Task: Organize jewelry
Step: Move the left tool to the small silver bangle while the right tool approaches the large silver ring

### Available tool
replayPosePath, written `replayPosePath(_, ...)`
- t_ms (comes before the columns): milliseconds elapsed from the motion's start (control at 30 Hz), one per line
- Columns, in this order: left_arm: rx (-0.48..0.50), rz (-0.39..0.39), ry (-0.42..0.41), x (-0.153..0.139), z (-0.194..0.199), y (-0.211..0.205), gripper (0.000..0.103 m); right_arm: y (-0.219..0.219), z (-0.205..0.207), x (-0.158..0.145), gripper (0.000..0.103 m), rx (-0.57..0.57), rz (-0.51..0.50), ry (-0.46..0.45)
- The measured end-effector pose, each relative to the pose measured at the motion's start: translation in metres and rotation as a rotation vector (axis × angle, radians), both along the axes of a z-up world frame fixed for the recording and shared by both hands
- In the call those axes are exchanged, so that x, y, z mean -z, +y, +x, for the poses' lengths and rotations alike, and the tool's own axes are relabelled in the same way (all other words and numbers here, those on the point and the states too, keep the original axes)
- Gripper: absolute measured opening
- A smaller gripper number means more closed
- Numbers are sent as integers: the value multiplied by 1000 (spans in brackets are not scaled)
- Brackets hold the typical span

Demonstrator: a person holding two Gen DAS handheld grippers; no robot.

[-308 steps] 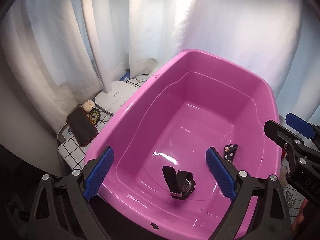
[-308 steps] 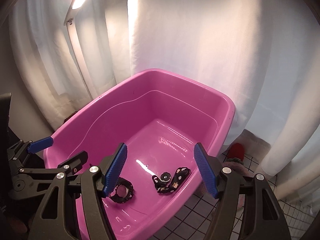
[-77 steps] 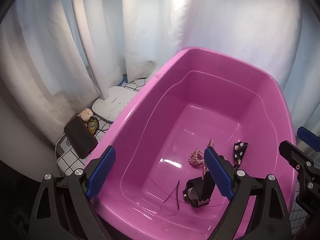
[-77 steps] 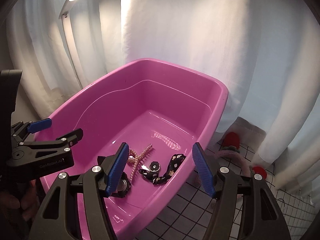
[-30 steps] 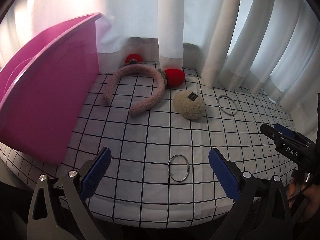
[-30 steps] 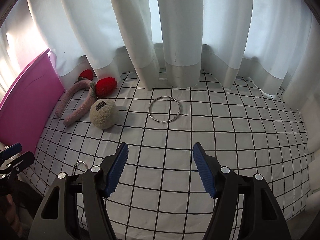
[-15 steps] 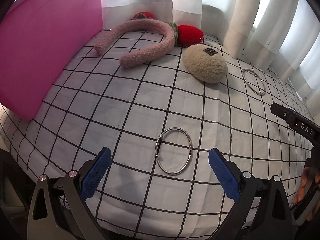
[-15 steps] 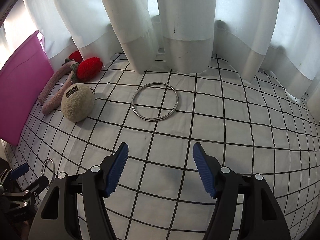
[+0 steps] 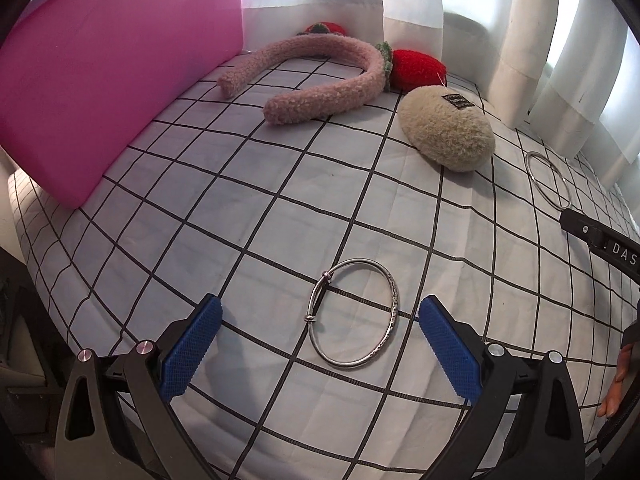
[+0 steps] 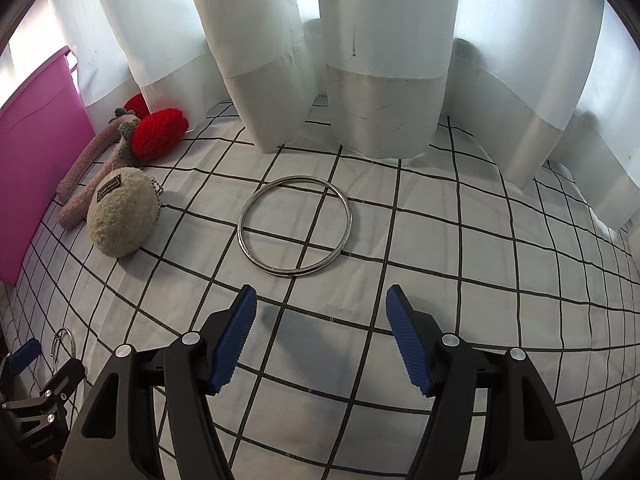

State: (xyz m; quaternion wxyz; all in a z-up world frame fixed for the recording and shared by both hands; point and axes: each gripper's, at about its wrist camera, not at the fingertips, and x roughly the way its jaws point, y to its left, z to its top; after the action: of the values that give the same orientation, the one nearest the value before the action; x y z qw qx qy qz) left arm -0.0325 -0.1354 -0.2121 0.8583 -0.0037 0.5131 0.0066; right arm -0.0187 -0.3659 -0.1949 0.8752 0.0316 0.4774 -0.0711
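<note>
Bangles were both lined up for grabbing. Left hand-held gripper (image 9: 320,322) was wide open, empty, with the thin silver bangle (image 9: 353,313) flat on the checked tabletop (image 9: 240,208) right between its pads, stretching away from the camera. Right hand-held gripper (image 10: 322,320), also open and empty, had the bigger plain bangle (image 10: 295,227) just ahead. Pink tub (image 9: 100,80) sat far left.

Bright daylight glows through the white curtains (image 10: 384,40); both views are sharp, fisheye-bent and dark-cornered.
</note>
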Motion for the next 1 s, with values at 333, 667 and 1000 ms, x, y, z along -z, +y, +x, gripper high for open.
replayPosePath(333,-61,6,-34,0,-2,-4,97,7,29,5,82,-73,-58,-25)
replayPosePath(667,-105,15,-73,0,-7,-7,97,11,54,8,92,-123,-62,-40)
replayPosePath(1000,-110,13,-57,-1,-7,-10,96,17,67,7,91,-149,-56,-40)
